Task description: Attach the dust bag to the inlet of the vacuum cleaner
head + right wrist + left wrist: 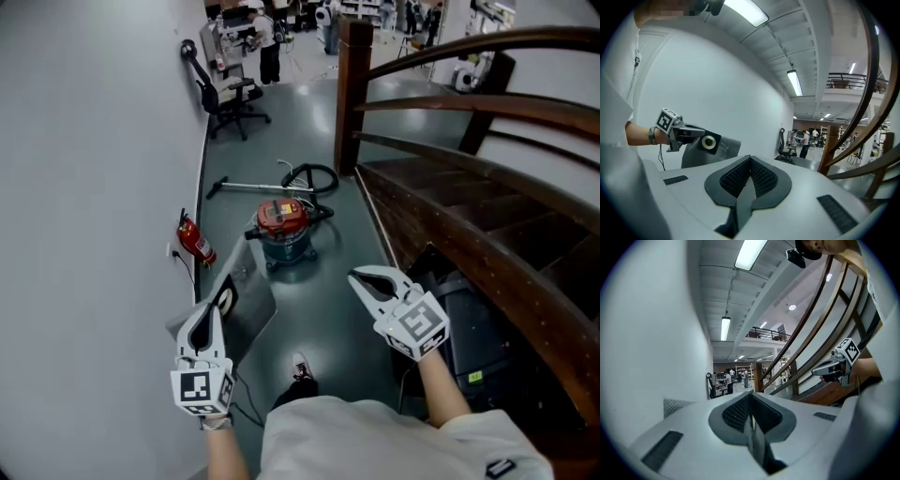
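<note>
The dust bag (251,286) is a flat grey sack with a black card collar (225,300) pierced by a round hole. It sits lower left in the head view, where the left gripper (217,307) is clamped on the collar. Its length runs up-right toward the red-topped vacuum cleaner (284,230). The right gripper (356,276) is closed and empty, well apart to the bag's right.

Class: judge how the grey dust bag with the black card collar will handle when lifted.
The grey dust bag probably hangs floppy: its fabric sags creased. Its black collar looks stiff and flat. Likely light; the left gripper alone holds it.
</note>
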Demonstrator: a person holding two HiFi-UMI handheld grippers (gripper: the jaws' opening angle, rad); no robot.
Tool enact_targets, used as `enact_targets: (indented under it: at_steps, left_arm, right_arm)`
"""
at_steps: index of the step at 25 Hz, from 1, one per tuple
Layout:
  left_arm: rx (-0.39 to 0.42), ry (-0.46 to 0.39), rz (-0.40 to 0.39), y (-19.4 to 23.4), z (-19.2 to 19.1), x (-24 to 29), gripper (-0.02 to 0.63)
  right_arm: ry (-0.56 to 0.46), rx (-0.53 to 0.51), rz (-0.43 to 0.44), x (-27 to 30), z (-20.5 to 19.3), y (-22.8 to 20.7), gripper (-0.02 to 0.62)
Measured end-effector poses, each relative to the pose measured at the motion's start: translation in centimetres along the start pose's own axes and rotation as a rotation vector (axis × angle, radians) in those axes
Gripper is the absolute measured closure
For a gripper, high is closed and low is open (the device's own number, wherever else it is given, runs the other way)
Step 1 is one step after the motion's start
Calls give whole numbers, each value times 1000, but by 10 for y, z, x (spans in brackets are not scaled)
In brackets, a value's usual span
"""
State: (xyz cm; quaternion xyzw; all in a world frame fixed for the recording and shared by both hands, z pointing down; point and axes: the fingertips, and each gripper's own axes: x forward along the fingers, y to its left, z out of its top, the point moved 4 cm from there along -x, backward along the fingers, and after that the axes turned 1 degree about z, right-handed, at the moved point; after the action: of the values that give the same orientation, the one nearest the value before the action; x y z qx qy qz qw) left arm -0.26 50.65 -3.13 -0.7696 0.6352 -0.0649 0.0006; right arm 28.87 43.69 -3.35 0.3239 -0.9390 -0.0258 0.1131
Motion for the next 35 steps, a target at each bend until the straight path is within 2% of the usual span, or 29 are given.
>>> enact_targets:
  at_steps: [10, 18, 24, 35]
  left_arm:
    - [35, -17, 7, 76, 13, 90, 592]
    - [38, 14, -10, 103, 1, 124, 591]
    - [64, 41, -19, 119, -9, 145, 591]
    - [70, 93, -1, 148, -38, 179, 591]
  right_arm:
    - [3, -11, -24, 98, 27, -56, 568]
    - [72, -57, -28, 143, 23, -68, 568]
    - [147, -184, -40, 171, 12, -76, 568]
    - [216, -237, -25, 213, -4, -97, 568]
